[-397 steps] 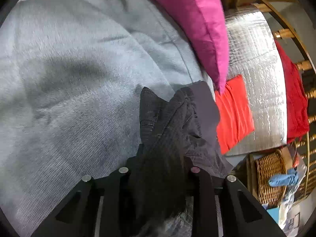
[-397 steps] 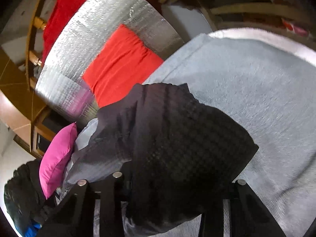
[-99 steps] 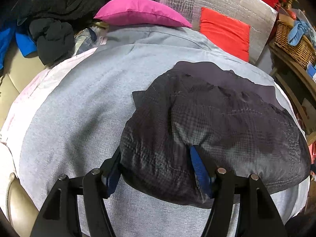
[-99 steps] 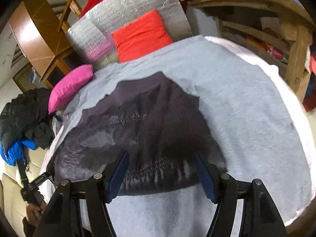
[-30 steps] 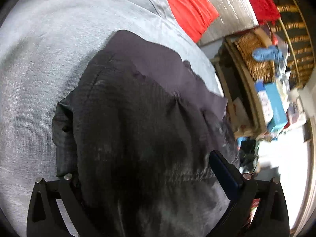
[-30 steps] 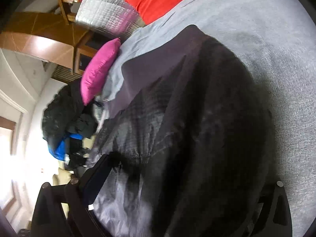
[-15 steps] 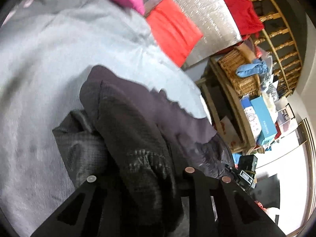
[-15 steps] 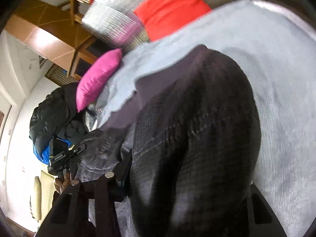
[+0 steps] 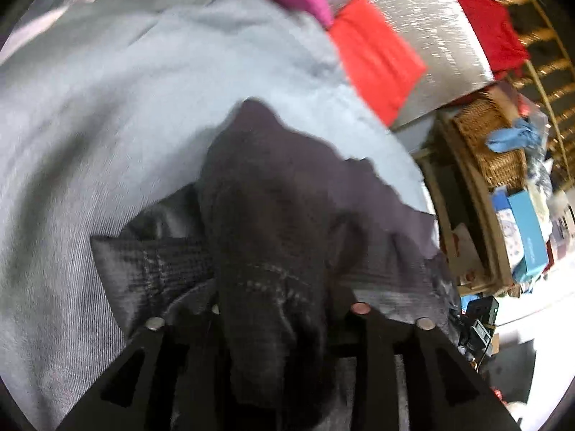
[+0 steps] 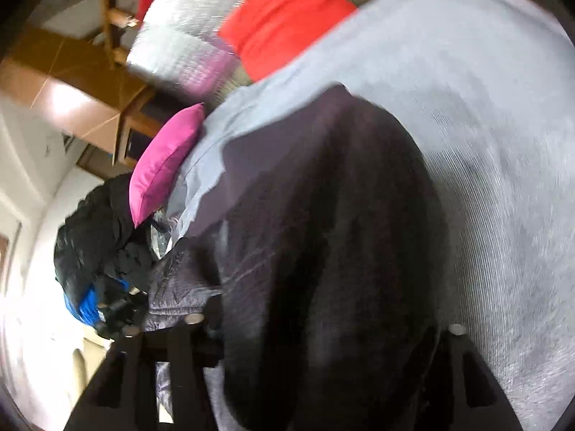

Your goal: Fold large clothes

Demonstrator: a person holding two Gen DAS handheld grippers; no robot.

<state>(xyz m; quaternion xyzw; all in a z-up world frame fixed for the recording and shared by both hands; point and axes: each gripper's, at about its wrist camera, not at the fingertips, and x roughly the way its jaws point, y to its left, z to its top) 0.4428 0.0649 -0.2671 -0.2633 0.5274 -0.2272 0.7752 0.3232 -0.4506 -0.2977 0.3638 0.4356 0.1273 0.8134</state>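
A dark grey-black checked garment [image 9: 273,186] lies bunched on the grey bed cover [image 9: 107,107]. In the left wrist view a thick fold of it rises between the fingers of my left gripper [image 9: 284,312], whose jaws are opening with the cloth still pressed between them. The right wrist view shows the same garment [image 10: 323,186] as a broad dark hump that fills the gap of my right gripper [image 10: 323,327]. Its jaws are opening too, still on the fabric. The pads of both grippers are hidden by cloth.
A pink pillow [image 10: 161,165], a red cushion [image 9: 373,57] and a silver foil mat [image 9: 413,10] sit at the bed's far end. A wicker basket [image 9: 492,143] and boxes on a wooden shelf [image 9: 521,230] stand beside the bed. A black clothes pile [image 10: 97,233] lies off the other side.
Both grippers went from wide open over the spread garment to closed on bunched folds of it. The cloth is gathered and raised, and both views have swung toward the pillows.
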